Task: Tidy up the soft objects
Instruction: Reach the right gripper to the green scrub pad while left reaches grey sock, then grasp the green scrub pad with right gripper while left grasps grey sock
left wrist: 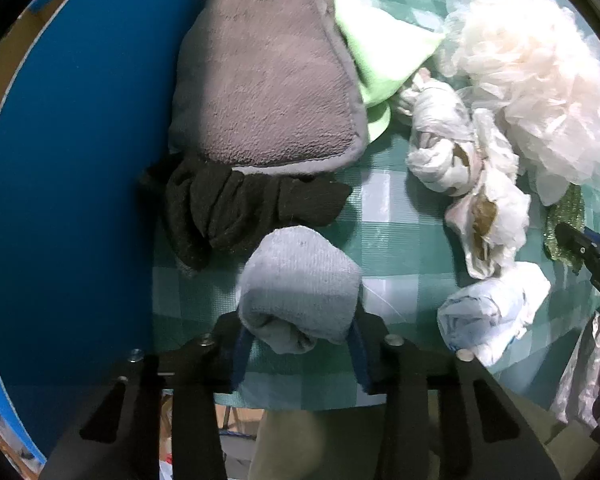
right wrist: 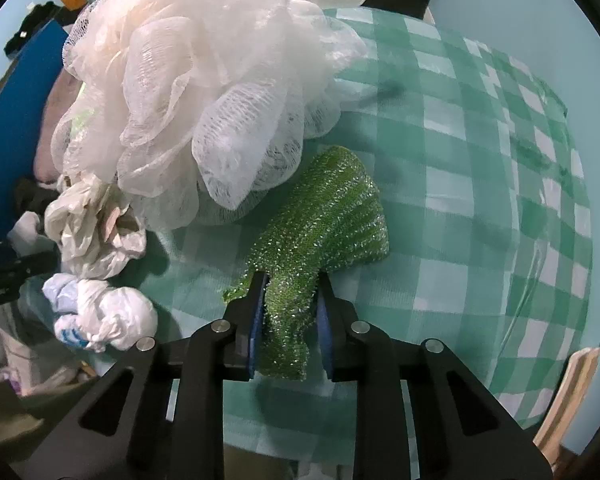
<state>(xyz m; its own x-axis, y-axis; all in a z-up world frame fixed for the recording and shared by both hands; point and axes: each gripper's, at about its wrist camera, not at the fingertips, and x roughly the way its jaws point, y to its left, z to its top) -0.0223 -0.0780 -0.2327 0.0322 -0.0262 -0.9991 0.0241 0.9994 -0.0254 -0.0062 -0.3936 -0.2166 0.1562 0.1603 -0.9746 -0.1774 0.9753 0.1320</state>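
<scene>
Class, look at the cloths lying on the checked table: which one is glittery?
The sparkly green scrubbing cloth, pinched by the right gripper beside the white mesh pouf. The others are matte.

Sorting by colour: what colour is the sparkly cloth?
Green scrubbing cloth, clearest in the right wrist view.

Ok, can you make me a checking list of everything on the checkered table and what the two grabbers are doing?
Surface: green-and-white checked cloth, blue board on its left.
Job's things: rolled grey sock, green sparkly scrubber cloth, white mesh pouf, grey plush cloth, black cloth, lime cloth.
Clutter: knotted white plastic bags, pale blue bundle.
Grippers: left gripper pads pressed on the sock; right gripper shut on the scrubber cloth.
Cables: nothing seen.
Surroundings: pale blue wall, dim room beyond.
</scene>
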